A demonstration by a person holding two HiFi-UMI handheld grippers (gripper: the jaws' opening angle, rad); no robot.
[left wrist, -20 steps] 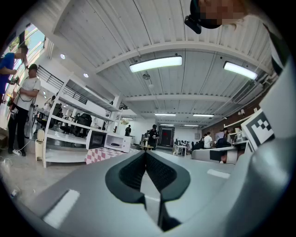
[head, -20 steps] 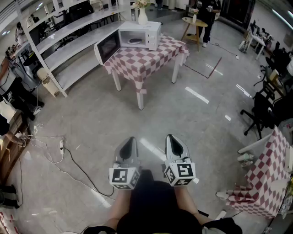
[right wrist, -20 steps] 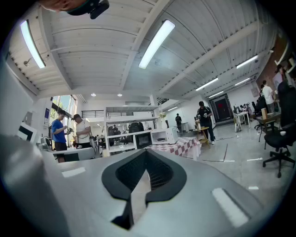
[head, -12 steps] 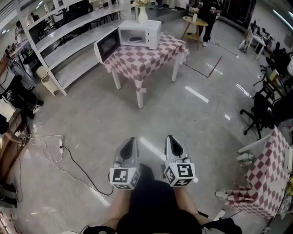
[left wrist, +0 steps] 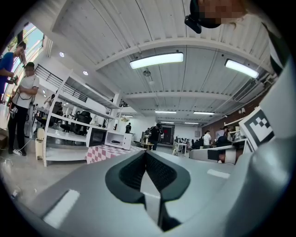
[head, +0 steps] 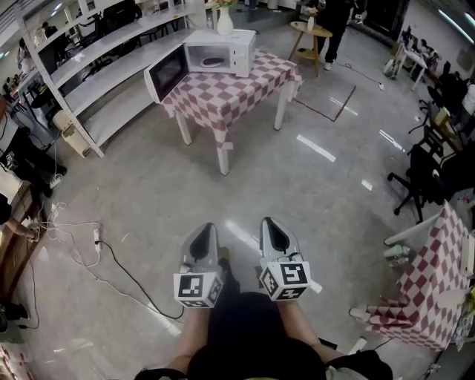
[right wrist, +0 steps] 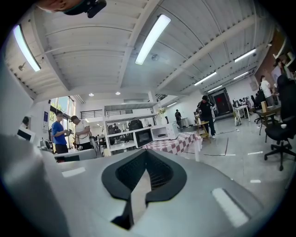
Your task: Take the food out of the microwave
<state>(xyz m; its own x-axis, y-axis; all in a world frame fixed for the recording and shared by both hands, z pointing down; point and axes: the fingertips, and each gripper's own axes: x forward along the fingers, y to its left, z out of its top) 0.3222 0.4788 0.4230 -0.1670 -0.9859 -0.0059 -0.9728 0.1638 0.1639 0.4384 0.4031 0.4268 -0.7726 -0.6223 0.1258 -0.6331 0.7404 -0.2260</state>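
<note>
A polished grey concrete floor fills a big open hall. Long white shelving racks line the left side, just beside a white-legged desk under a red-and-white checked cloth. Black swivel office chairs stand at the right, and long fluorescent tube lights glow on a white ribbed ceiling.

One microwave, one vase and two checked tables.

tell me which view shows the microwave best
The head view: the microwave stands on the checked table with its door swung open, seen clearly from above. Both gripper views catch it too, but only small and far off across the floor, with little detail.
</note>
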